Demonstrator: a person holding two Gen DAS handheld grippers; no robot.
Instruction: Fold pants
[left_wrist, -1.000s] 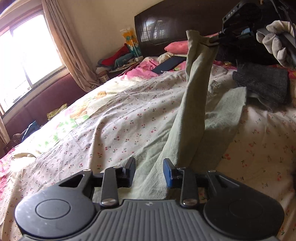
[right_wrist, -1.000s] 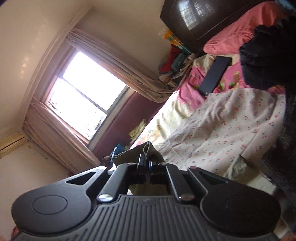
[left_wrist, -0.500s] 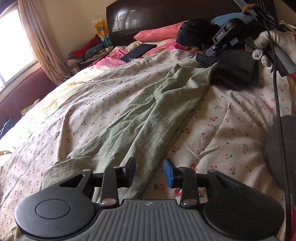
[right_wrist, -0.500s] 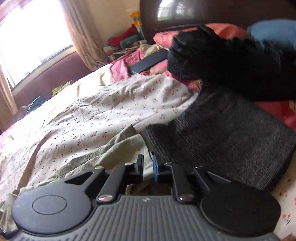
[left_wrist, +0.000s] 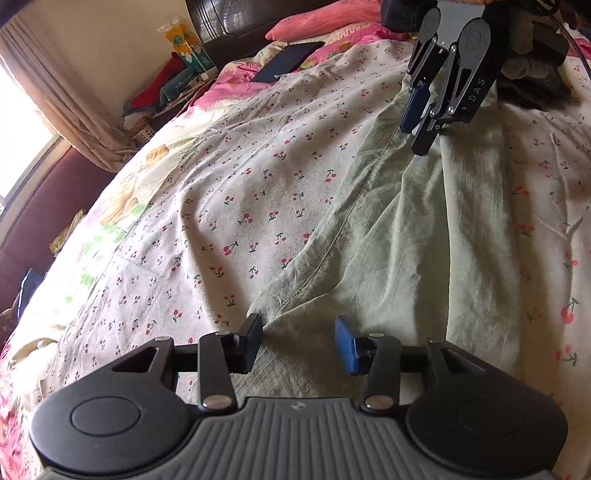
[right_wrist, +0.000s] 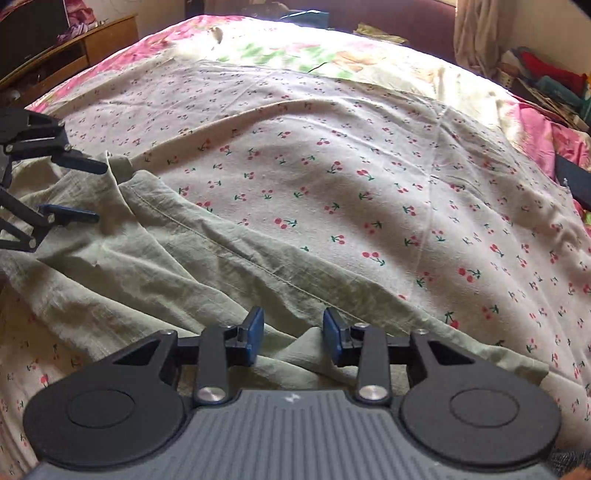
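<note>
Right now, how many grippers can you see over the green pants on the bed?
2. The left gripper is over one end of the green pants, jaws opening. The right gripper is over the other end, jaws opening above a fold of cloth. Neither holds the fabric.

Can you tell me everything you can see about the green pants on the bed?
The green pants are pale sage and look like thin, crinkly cloth with a stitched seam along one edge. They lie stretched out, wrinkled and bunched, not folded yet, on the cherry-print sheet. The left gripper is at one end, the right gripper at the other; both jaws are opening, with cloth lying below them and neither pinching it.
</note>
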